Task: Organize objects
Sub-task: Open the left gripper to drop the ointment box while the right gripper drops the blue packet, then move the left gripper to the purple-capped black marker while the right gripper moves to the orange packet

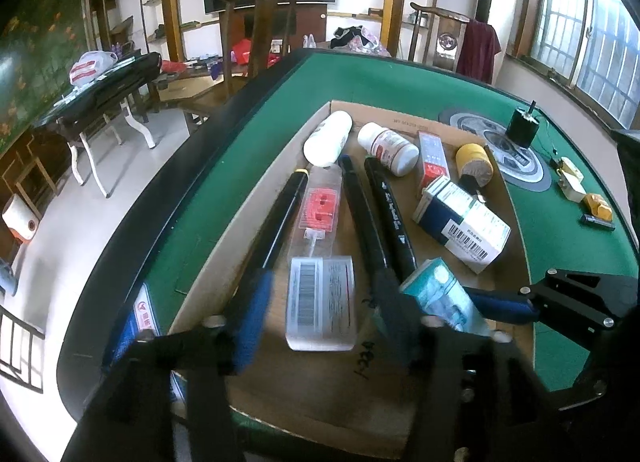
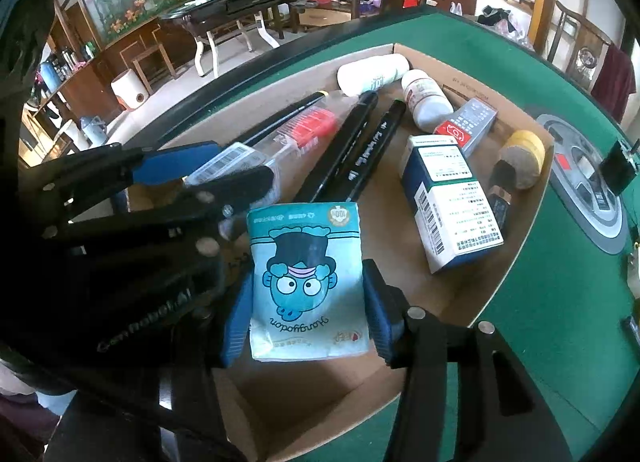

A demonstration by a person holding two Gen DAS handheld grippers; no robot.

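Tissue pack (image 2: pixel 306 286) cartoon shows only from right jaws gripping it; left jaws released.

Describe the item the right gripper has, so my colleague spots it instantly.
On the cardboard tray, near edge, the right gripper clamps a tissue pack. Unlike its neighbours, it is pale blue with a top-hatted cartoon face.

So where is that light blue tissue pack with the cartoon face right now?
The light blue tissue pack sits between the right gripper's blue pads, over the near end of the cardboard tray, beside the white-and-blue medicine box.
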